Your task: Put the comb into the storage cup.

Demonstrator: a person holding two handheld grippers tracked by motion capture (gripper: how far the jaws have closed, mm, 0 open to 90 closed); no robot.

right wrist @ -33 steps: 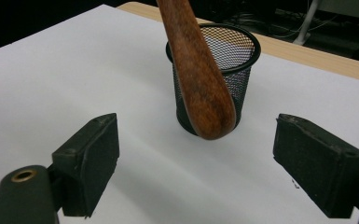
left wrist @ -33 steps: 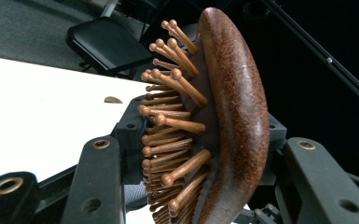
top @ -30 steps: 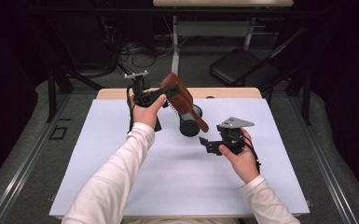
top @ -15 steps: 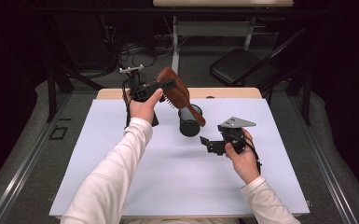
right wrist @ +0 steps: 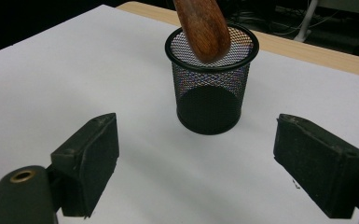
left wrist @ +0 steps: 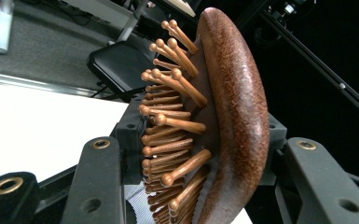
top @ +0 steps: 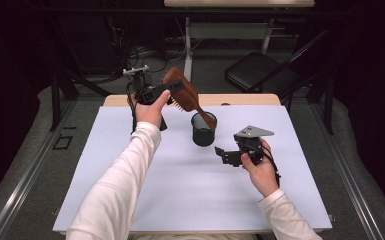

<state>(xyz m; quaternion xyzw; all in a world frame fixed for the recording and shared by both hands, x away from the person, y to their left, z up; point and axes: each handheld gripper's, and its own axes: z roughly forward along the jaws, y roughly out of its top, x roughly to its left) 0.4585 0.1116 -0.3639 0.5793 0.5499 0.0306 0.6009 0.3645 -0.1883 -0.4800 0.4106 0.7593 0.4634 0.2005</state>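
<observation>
High view: left tool [top: 161, 92] is up at the far left of the worktop [top: 130, 190], raised, clamped on the head of a brush [top: 182, 91]. The brush slants down to the right w/ its handle end at the rim of a black mesh cup [top: 203, 130], looks like it's just inside the top. The cup stands upright on the white sheet, about mid-worktop, a bit toward the far side. Right tool [top: 225, 155] sits to the right of the cup and nearer, held in the right hand [top: 260, 167], jaws apart, pointing left, nothing between them. Grey plate [top: 252, 131] on top of it. A folded chair [top: 260, 72] is on the floor beyond the worktop.

Left tool view: brush [left wrist: 224, 116] up close, edge-on, squeezed between the two black jaws. Wooden back to the right, round-tipped pins [left wrist: 172, 121] sticking out to the left. White worktop [left wrist: 32, 126] behind on the left, the chair [left wrist: 116, 65] further off.

Right tool view: both jaws spread wide at the bottom corners, empty. Right tool [right wrist: 196, 168] faces the cup [right wrist: 210, 88], which stands a bit beyond it on the sheet, not touching. Handle end of the brush [right wrist: 203, 28] comes down from the top and overlaps the cup's rim; can't tell if it touches the mesh. Bare wood edge of the worktop [right wrist: 307, 51] shows at the far side.
</observation>
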